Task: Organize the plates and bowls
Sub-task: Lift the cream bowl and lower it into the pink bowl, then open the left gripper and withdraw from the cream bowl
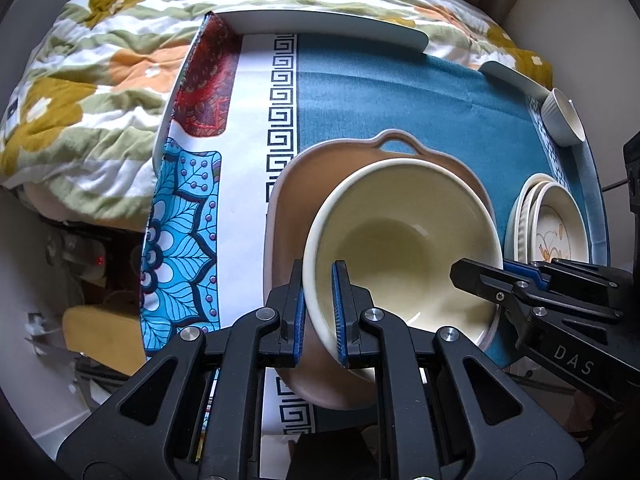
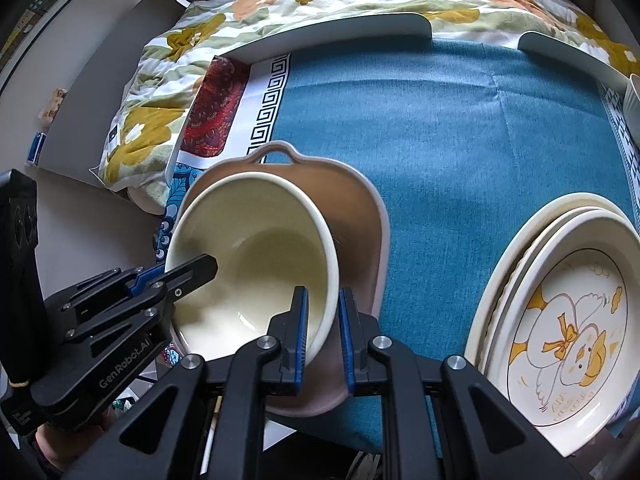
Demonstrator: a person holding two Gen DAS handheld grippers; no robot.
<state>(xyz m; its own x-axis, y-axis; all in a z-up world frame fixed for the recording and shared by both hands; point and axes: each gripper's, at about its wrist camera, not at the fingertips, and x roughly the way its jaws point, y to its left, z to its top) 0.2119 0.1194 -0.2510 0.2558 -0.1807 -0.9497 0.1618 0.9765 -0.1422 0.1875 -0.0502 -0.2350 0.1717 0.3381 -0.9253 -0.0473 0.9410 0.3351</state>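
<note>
A cream bowl (image 1: 404,236) (image 2: 256,248) sits inside a pinkish-brown dish with a loop handle (image 1: 396,146) (image 2: 352,200) on the blue tablecloth. My left gripper (image 1: 320,312) is shut on the bowl's left rim, one pad inside and one outside. On the opposite rim, my right gripper (image 2: 323,332) is shut the same way. Each gripper shows in the other's view: the right one (image 1: 500,276) and the left one (image 2: 176,276). A stack of plates (image 2: 560,312) (image 1: 548,220), its top one bearing a duck drawing, lies to the right.
A small ribbed white cup (image 1: 562,120) stands at the table's far right. The table (image 2: 440,128) has a raised white rim (image 2: 344,28) along the back. A flowered quilt (image 1: 100,80) lies behind and to the left, and clutter fills the floor below the left edge.
</note>
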